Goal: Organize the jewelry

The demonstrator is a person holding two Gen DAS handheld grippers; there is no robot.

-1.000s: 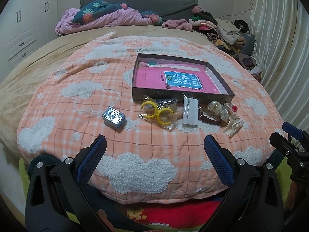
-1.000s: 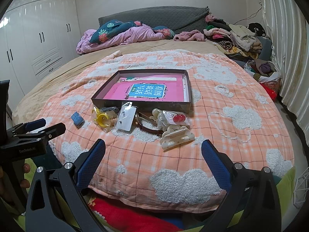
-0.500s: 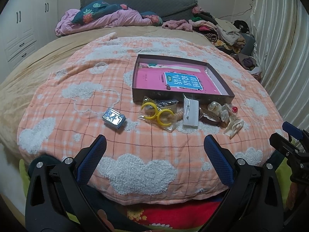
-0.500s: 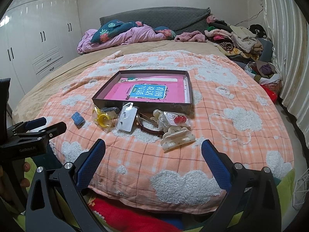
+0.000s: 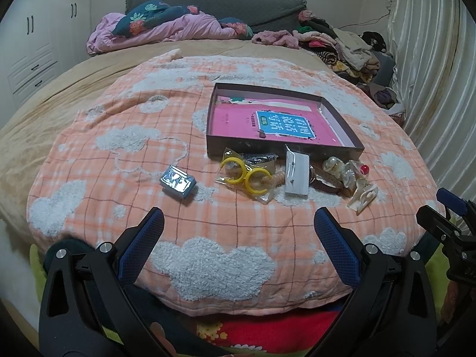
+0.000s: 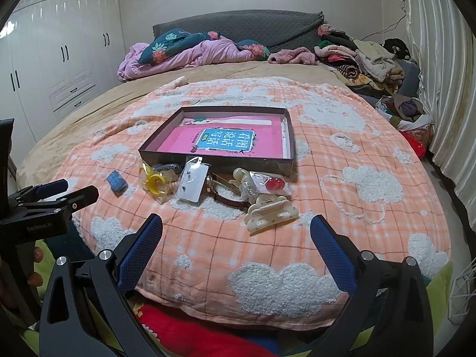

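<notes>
Our right wrist view alone shows white wardrobes (image 6: 59, 59), while both show bagged yellow hoop earrings (image 5: 247, 175) lying before the shallow dark pink-lined tray (image 5: 282, 145), both our left hand-held gripper (image 5: 238, 238) and right hand-held gripper (image 6: 236, 235) wide open, empty.

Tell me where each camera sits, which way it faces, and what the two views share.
Left wrist: rides the open left gripper, facing up the bed toward the shallow box; right gripper shows at the right edge.
Right wrist: rides the open right gripper, facing the same way; left gripper shows at the left edge.
Shared: box, yellow hoops, cream hair claw, small blue packet.
</notes>
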